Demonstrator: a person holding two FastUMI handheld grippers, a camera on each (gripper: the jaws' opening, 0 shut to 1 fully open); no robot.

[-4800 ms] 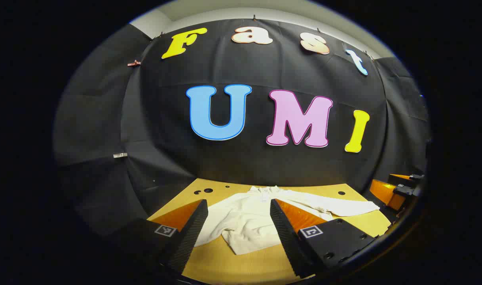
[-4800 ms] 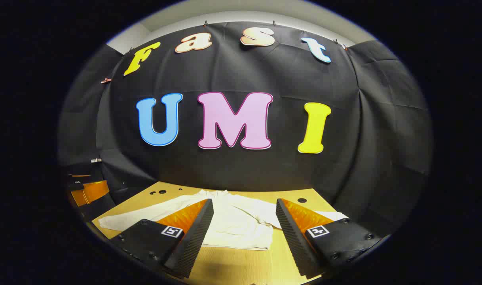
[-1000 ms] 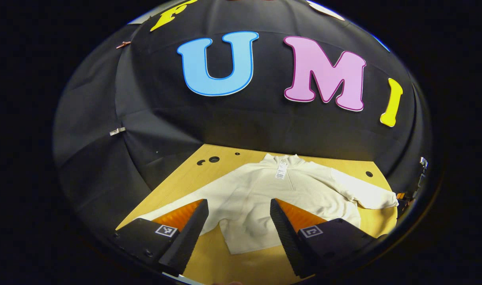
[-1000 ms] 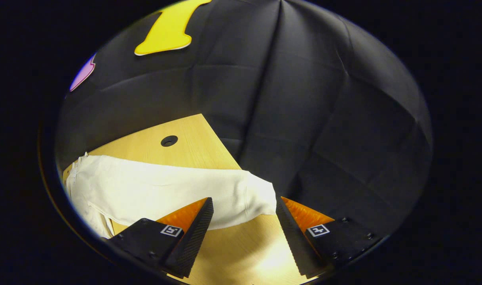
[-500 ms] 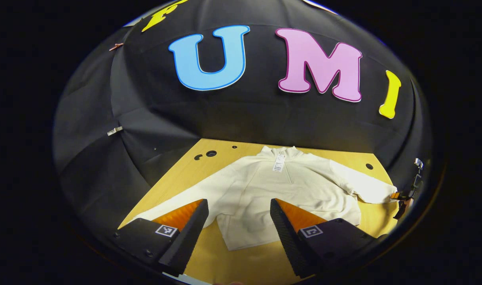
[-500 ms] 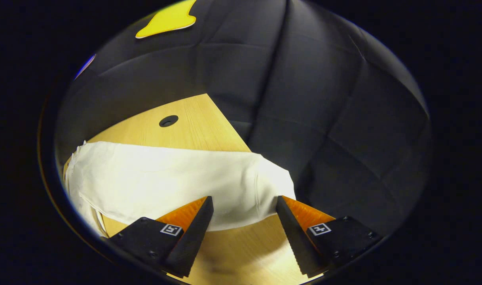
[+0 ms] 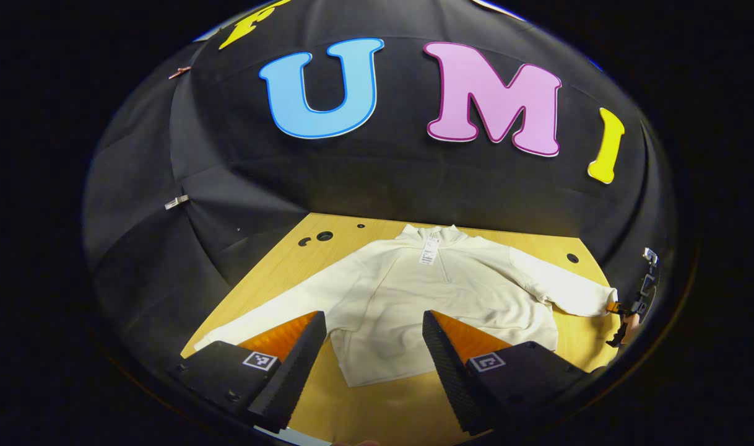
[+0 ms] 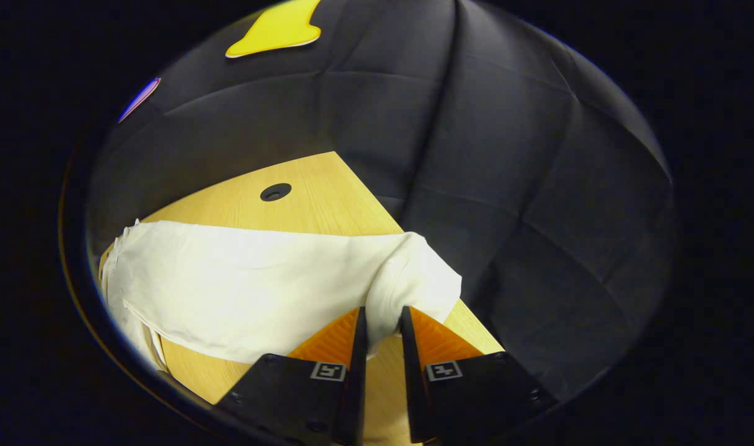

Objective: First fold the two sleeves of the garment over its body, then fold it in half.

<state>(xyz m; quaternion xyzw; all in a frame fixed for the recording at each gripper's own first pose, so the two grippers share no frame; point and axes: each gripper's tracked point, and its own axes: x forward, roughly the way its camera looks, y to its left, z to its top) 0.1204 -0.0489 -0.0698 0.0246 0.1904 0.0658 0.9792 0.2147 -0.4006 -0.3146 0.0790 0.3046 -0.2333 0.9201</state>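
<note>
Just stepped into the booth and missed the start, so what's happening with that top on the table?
A person is folding a cream long-sleeved pullover lying flat on a light wooden table. The right gripper has shut on the cuff of one sleeve. The left gripper hangs open above the hem, holding nothing. Both sleeves lie spread out, so no fold is made yet.

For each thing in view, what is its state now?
garment: spread flat, unfolded
left sleeve: stretched out, not folded
right sleeve: cuff pinched, bunched
left hand-held gripper: open, above the hem
right hand-held gripper: shut on the right sleeve
</note>
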